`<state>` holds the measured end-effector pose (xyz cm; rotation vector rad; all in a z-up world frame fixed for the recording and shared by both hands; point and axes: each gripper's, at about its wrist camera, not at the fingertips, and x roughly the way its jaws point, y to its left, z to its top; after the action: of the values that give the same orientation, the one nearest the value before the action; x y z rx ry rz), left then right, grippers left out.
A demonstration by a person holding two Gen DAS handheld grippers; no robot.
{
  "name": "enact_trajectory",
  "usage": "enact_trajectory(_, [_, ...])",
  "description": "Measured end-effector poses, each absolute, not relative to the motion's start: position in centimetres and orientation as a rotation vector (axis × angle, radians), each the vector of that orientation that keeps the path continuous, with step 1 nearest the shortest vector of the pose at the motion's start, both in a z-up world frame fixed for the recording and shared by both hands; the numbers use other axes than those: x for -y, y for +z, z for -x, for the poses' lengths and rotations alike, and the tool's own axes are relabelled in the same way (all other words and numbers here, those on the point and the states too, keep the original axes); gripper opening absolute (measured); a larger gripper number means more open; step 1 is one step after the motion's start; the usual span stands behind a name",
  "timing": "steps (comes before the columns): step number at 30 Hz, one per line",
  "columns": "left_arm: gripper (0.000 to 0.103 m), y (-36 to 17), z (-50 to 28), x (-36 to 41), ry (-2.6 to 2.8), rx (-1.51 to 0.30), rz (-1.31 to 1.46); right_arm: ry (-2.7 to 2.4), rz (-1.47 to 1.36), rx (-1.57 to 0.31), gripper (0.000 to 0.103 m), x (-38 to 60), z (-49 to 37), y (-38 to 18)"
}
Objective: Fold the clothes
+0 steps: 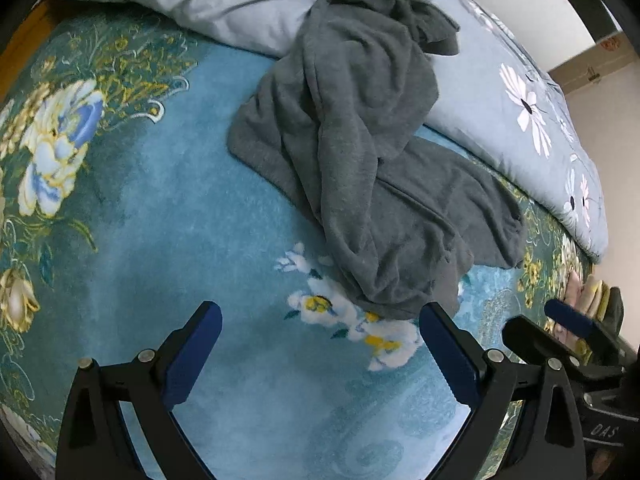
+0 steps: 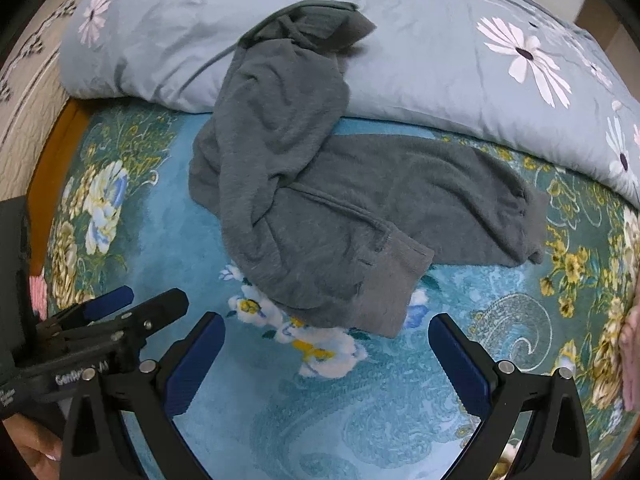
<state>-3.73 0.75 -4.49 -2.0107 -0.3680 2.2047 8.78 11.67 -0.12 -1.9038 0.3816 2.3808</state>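
Observation:
A crumpled grey sweatshirt (image 1: 360, 152) lies on the blue floral blanket (image 1: 180, 220), its top resting on the pale blue quilt. In the right wrist view the sweatshirt (image 2: 320, 208) shows its ribbed hem nearest me and one sleeve spread to the right. My left gripper (image 1: 320, 316) is open and empty, just short of the garment's near edge. My right gripper (image 2: 326, 326) is open and empty, its fingers either side of the hem's near edge. Each gripper appears in the other's view: the right one (image 1: 560, 324) and the left one (image 2: 136, 304).
A pale blue quilt (image 2: 440, 60) with white flowers is bunched along the far side of the bed. A wooden bed frame edge (image 2: 52, 168) runs at the left. Folded cloths (image 1: 596, 300) lie at the right edge.

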Motion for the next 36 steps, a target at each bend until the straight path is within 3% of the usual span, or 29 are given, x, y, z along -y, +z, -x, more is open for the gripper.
enact_trajectory(10, [0.098,-5.9,12.5,-2.7,2.237,0.358,1.968,2.241,1.825,-0.427,0.103,-17.0,-13.0,-1.2])
enact_trajectory(15, [0.098,-8.0,16.6,-6.3,2.273,0.201,1.975,2.137,1.81,-0.458,0.103,-20.1,-16.6,-1.4])
enact_trajectory(16, [0.093,-8.7,17.0,-7.0,2.274,0.143,1.998,2.119,1.8,-0.47,0.103,-20.7,-17.4,-1.2])
enact_trajectory(18, [0.068,-10.4,17.7,-8.0,2.262,0.001,2.07,2.082,1.781,-0.494,0.103,-21.8,-19.0,-0.9])
enact_trajectory(20, [0.028,-12.0,18.2,-8.3,2.201,-0.052,2.15,2.069,1.77,-0.497,0.103,-22.5,-20.0,-0.5])
enact_trajectory(21, [0.023,-12.2,18.3,-8.0,2.191,-0.044,2.173,2.063,1.765,-0.498,0.103,-22.9,-20.5,-0.3])
enact_trajectory(22, [0.01,-12.1,18.4,-7.6,2.199,-0.027,2.194,2.057,1.759,-0.499,0.103,-23.2,-21.0,-0.1])
enact_trajectory(28, [0.007,-7.2,15.4,-4.4,2.275,0.296,2.082,2.067,1.712,-0.565,0.103,-24.1,-22.4,1.4])
enact_trajectory(36, [0.007,-0.3,2.7,-2.0,2.236,0.507,1.995,2.187,1.641,-0.626,0.103,-21.8,-23.2,4.7])
